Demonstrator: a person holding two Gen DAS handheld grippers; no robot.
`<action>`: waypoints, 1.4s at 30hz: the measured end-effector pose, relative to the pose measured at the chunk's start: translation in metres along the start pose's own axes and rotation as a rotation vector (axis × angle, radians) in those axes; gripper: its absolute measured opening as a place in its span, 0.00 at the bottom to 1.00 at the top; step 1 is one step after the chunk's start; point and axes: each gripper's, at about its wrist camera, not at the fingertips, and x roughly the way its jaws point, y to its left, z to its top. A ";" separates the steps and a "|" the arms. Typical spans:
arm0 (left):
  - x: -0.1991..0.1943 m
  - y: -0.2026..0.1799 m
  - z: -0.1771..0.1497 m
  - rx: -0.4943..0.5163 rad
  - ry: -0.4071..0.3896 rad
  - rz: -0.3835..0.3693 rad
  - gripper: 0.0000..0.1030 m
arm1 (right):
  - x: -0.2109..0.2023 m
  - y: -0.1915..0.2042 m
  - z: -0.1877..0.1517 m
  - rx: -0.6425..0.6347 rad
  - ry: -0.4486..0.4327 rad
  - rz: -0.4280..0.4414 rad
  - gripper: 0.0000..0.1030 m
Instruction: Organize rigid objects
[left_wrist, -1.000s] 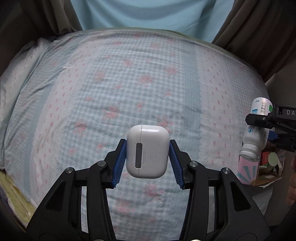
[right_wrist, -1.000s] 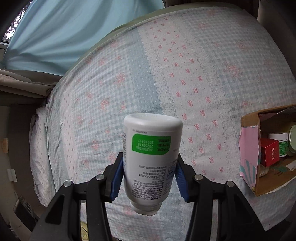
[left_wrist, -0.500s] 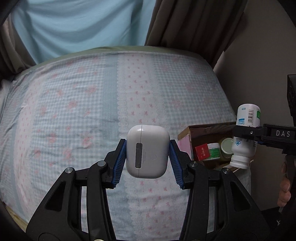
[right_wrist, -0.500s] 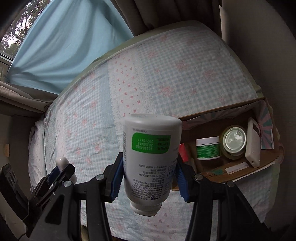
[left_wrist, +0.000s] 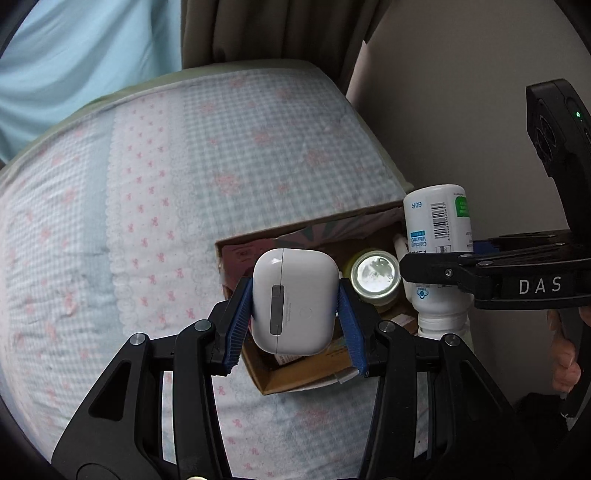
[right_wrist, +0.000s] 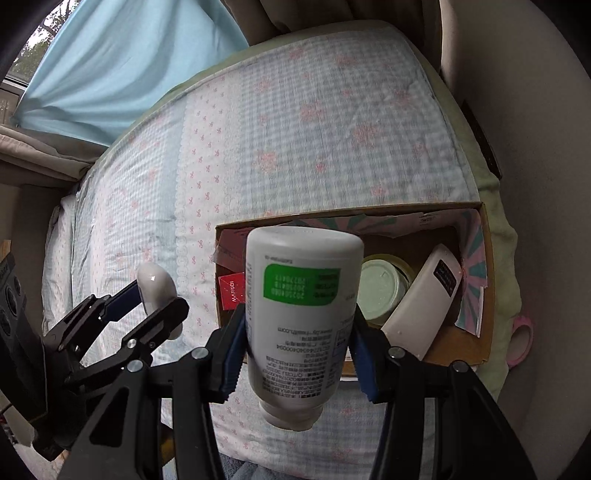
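My left gripper (left_wrist: 295, 310) is shut on a white earbuds case (left_wrist: 295, 301) and holds it in the air over the near left part of an open cardboard box (left_wrist: 258, 236). My right gripper (right_wrist: 297, 339) is shut on a white pill bottle (right_wrist: 301, 306) with a green label, held upside down over the same box (right_wrist: 476, 343). The bottle also shows in the left wrist view (left_wrist: 437, 236), at the box's right side. The left gripper with the case shows in the right wrist view (right_wrist: 157, 286), left of the box.
The box lies on a bed with a checked, pink-flowered cover (left_wrist: 155, 206). Inside it are a round jar with a pale lid (right_wrist: 380, 286), a white oblong device (right_wrist: 424, 314) and a red carton (right_wrist: 232, 290). A wall (left_wrist: 461, 110) and curtains stand close behind.
Both grippers have swung right and closer to the box, which now lies right under them. Each keeps its hold on its object.
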 end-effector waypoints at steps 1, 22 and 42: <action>0.011 -0.007 -0.001 0.012 0.018 0.000 0.41 | 0.007 -0.005 0.001 -0.007 0.014 -0.001 0.45; 0.107 -0.041 -0.031 0.174 0.177 -0.027 1.00 | 0.085 -0.038 0.043 -0.093 0.116 0.030 1.00; 0.095 -0.047 -0.050 0.225 0.194 0.010 1.00 | 0.072 -0.081 0.026 0.134 -0.008 0.024 1.00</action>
